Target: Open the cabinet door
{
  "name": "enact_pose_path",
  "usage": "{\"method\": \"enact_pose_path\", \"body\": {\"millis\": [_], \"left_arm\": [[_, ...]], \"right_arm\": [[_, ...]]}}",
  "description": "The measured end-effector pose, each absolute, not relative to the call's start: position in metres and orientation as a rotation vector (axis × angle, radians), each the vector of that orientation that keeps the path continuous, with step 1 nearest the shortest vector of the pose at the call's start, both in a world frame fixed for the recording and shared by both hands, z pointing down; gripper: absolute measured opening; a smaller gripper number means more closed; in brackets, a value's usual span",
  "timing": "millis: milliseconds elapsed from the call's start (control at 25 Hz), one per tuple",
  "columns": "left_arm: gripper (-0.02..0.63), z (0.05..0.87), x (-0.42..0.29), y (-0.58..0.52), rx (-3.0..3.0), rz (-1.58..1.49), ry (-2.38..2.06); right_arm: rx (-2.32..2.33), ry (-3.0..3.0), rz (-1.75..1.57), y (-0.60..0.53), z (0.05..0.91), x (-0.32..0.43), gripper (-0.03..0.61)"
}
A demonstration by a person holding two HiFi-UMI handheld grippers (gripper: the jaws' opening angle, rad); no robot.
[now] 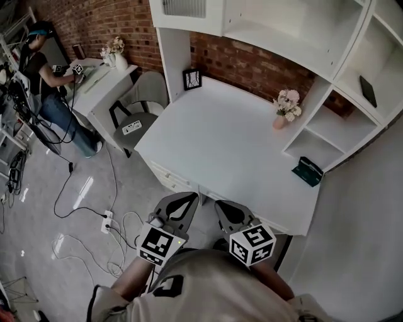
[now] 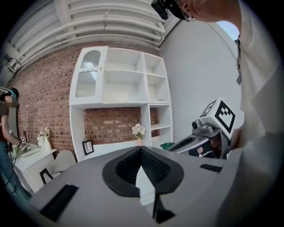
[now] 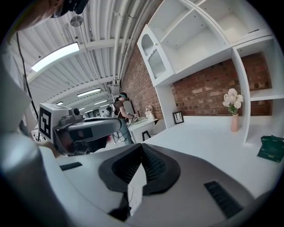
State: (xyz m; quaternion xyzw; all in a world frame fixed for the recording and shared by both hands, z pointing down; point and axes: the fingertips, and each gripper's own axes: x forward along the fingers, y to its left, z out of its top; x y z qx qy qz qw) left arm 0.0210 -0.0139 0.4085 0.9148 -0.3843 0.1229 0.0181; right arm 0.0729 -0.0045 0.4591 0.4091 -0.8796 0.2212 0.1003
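The cabinet door (image 2: 88, 74) is a white arched door with ribbed glass, closed, at the top left of the white shelf unit over the desk. It also shows in the right gripper view, cabinet door (image 3: 155, 57), and its lower edge at the top of the head view (image 1: 184, 7). My left gripper (image 1: 189, 200) and right gripper (image 1: 221, 206) hang side by side at the desk's near edge, well short of the door. Both point toward the shelves. The left gripper (image 2: 141, 148) is shut with nothing in it, and so is the right gripper (image 3: 142, 145).
On the white desk (image 1: 220, 151) stand a pink flower vase (image 1: 281, 116), a small picture frame (image 1: 192, 78) and a green box (image 1: 308, 171). Drawers (image 1: 170, 178) line its front. A chair (image 1: 135, 119), a person (image 1: 44, 75) at another desk and floor cables (image 1: 107, 221) lie to the left.
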Motion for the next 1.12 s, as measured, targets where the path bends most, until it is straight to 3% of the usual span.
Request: {"method": "enact_pose_path", "body": {"millis": [680,1120], "left_arm": [[0.017,0.406,0.084,-0.070,2.790,0.356,-1.331],[0.017,0.399,0.039,-0.122,2.826,0.250,-1.246]], "right_arm": [[1.122,-2.619,0.713,-0.054,0.472,0.148,0.023],[1.174,-2.554,0.647,-0.097,0.470,0.102,0.023]]}}
